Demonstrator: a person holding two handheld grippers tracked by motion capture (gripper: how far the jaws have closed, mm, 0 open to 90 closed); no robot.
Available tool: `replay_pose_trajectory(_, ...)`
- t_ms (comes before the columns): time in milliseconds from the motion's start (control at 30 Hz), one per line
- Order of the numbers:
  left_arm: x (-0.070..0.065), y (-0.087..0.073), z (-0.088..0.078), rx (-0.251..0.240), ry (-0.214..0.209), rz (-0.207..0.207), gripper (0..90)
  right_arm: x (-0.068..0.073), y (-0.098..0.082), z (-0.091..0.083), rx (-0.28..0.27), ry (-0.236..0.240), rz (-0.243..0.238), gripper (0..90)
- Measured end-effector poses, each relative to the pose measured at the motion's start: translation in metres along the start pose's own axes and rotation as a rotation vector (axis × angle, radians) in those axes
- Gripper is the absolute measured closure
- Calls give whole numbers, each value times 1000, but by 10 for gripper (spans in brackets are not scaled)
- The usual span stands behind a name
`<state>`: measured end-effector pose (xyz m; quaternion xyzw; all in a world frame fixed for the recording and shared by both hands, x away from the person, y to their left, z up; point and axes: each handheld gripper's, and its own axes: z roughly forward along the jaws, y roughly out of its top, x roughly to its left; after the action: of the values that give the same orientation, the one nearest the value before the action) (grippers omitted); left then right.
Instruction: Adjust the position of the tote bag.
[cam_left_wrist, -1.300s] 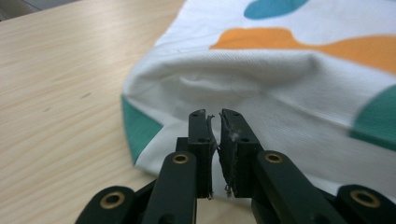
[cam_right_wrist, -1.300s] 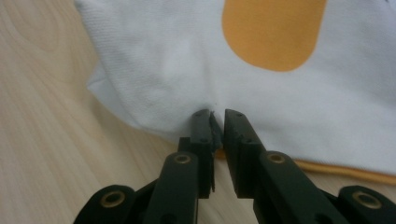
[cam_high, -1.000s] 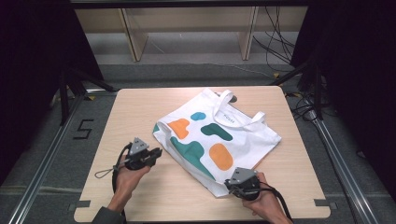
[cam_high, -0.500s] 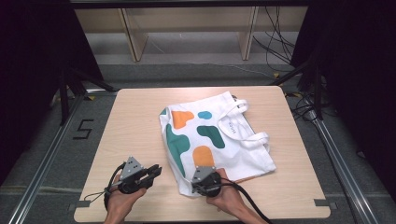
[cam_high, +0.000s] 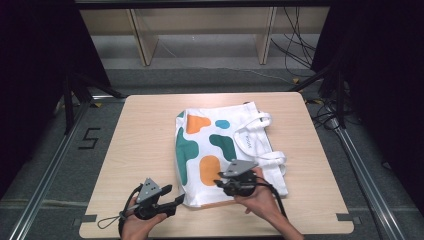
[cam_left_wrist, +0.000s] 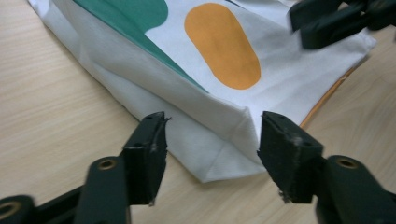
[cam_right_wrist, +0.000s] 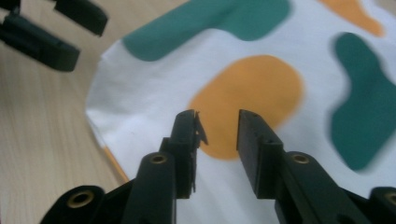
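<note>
Left gripper view: tote bag (cam_left_wrist: 224, 93) corner lies between hand-held gripper (cam_left_wrist: 212, 144) jaws.

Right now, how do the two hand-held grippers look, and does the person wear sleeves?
The left gripper and the right gripper are black, each with two blocky jaws and brass-coloured rivets at the jaw bases. A grey three-cornered plate sits on top of each. A black cable trails from each, looping near the left one. Both forearms look bare; no sleeves are visible.

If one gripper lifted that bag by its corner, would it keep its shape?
Probably not: the bag lies flat with soft folds at its corner, so it would likely droop. It looks like thin cloth, probably light, and its loose handles would dangle.
</note>
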<state>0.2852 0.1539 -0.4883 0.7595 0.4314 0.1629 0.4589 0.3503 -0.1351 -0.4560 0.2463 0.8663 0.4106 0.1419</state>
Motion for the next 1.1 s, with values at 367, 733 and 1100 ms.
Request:
replay_pose_trajectory(367, -15, 2, 34, 43, 126, 44, 343, -47, -46, -74, -45, -231, 142, 460)
replay_pose_trajectory(733, 13, 2, 33, 96, 106, 133, 729, -85, -78, -104, -1, -396, 231, 381)
replay_pose_trajectory(1100, 70, 15, 47, 53, 239, 62, 797, -80, -89, -76, 95, -192, 217, 399)
